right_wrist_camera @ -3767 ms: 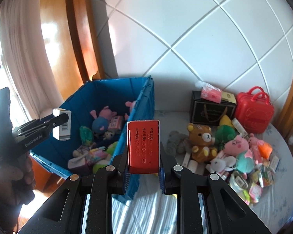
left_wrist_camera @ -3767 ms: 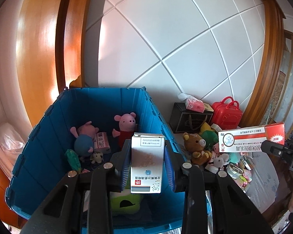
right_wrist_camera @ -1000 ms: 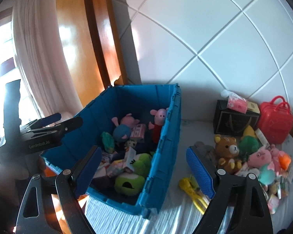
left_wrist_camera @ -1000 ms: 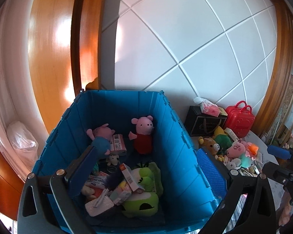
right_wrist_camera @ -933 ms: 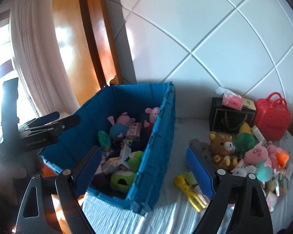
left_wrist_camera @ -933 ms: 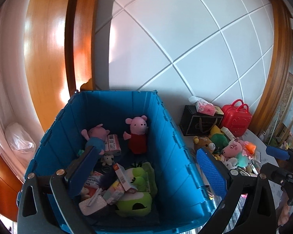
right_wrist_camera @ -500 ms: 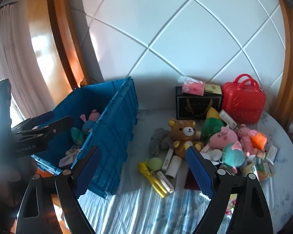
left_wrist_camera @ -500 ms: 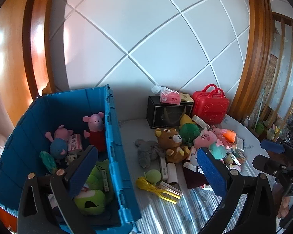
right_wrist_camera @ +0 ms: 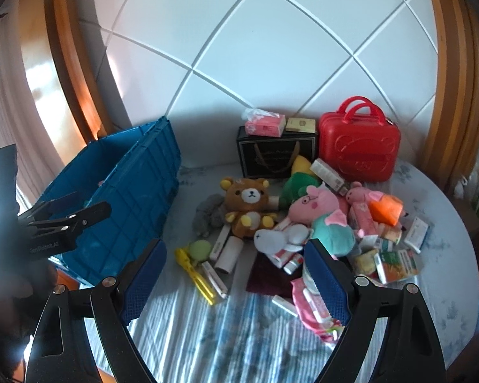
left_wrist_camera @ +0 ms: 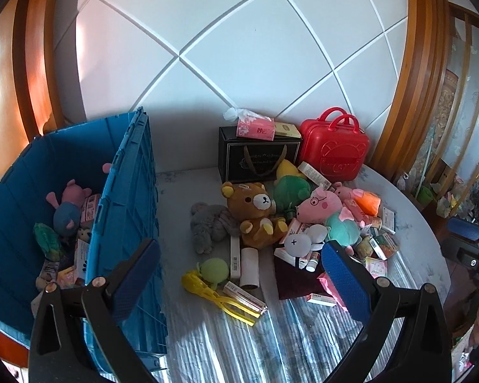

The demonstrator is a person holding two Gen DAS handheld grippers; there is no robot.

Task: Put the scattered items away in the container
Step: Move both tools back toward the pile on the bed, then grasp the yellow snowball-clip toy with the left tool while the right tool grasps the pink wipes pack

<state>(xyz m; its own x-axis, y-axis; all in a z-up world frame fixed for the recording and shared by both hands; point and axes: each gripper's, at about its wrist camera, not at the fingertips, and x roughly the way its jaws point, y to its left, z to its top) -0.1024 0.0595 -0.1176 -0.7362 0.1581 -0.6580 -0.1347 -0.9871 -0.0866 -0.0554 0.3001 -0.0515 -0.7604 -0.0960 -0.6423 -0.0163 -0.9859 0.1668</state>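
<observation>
The blue crate [left_wrist_camera: 124, 191] stands at the left, with plush toys and small boxes inside; it also shows in the right wrist view [right_wrist_camera: 137, 185]. My left gripper [left_wrist_camera: 239, 281] is open and empty above the table beside the crate. My right gripper [right_wrist_camera: 236, 274] is open and empty over the scattered pile. The pile holds a brown bear plush [left_wrist_camera: 255, 210], a pink pig plush [right_wrist_camera: 316, 206], a grey plush [left_wrist_camera: 210, 223], a yellow clip toy [left_wrist_camera: 220, 300] and several small boxes.
A black gift bag [left_wrist_camera: 258, 158] with a pink tissue pack on it and a red toy suitcase [left_wrist_camera: 333, 150] stand against the white wall. The round table's edge [left_wrist_camera: 431, 239] curves at the right. A dark red cloth [right_wrist_camera: 268, 277] lies near the front.
Both grippers dropped their boxes into the crate, opened, and swung right from over the crate toward the pile on the table.
</observation>
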